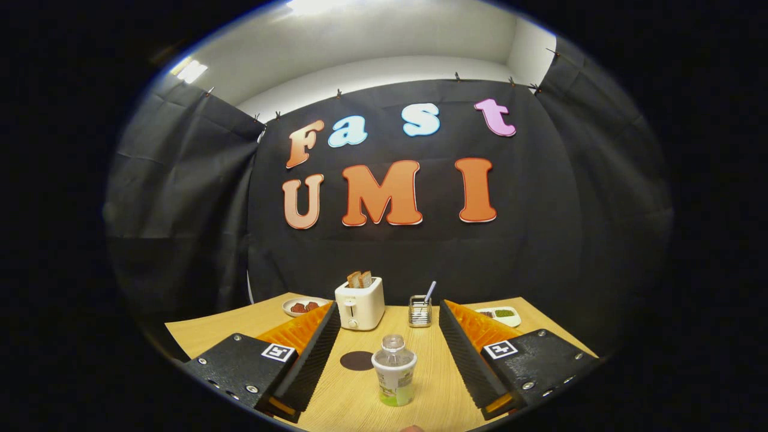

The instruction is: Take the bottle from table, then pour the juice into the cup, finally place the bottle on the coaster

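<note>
Your gripper (387,336) hangs level above the table (432,396), fingers spread wide, touching nothing. One cup (394,378) stands between them, one bottle (393,344) touching behind it, one dark coaster (356,360) just left of the bottle. Beyond the bottle: one toaster (359,303), one wire caddy (420,311), two plates (303,306)

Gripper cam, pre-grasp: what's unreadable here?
- Bottle: the cup in front hides its lower body and juice level.
- Coaster: the fisheye flattens it to a dark patch.
- Plates: fingers cut them off, food too small to name.
- Gripper: open, fingertips out of frame.
</note>
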`<state>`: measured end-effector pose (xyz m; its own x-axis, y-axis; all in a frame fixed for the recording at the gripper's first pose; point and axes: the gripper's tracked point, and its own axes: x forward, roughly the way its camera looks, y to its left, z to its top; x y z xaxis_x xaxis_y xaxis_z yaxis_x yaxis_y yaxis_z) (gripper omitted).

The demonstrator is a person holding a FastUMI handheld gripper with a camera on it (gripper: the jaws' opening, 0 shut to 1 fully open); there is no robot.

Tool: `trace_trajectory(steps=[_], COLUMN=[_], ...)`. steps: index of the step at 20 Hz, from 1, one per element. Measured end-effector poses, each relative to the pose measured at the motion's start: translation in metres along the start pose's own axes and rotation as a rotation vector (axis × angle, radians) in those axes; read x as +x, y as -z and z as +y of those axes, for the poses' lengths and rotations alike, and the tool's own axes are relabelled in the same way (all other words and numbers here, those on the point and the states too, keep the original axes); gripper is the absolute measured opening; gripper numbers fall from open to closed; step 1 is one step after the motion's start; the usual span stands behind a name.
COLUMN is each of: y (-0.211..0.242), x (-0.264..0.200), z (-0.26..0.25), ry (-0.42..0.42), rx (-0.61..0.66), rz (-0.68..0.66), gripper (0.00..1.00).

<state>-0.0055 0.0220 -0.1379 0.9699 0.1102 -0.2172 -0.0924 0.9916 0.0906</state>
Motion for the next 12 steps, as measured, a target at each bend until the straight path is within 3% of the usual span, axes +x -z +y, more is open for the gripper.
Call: trace_trajectory(steps=[5, 12], y=[0.045, 0.101], x=[0.015, 0.033], z=[-0.011, -0.002], ry=[0.034, 0.000], rx=[0.022, 0.025], rz=[0.036, 0.110], gripper=[0.98, 0.98])
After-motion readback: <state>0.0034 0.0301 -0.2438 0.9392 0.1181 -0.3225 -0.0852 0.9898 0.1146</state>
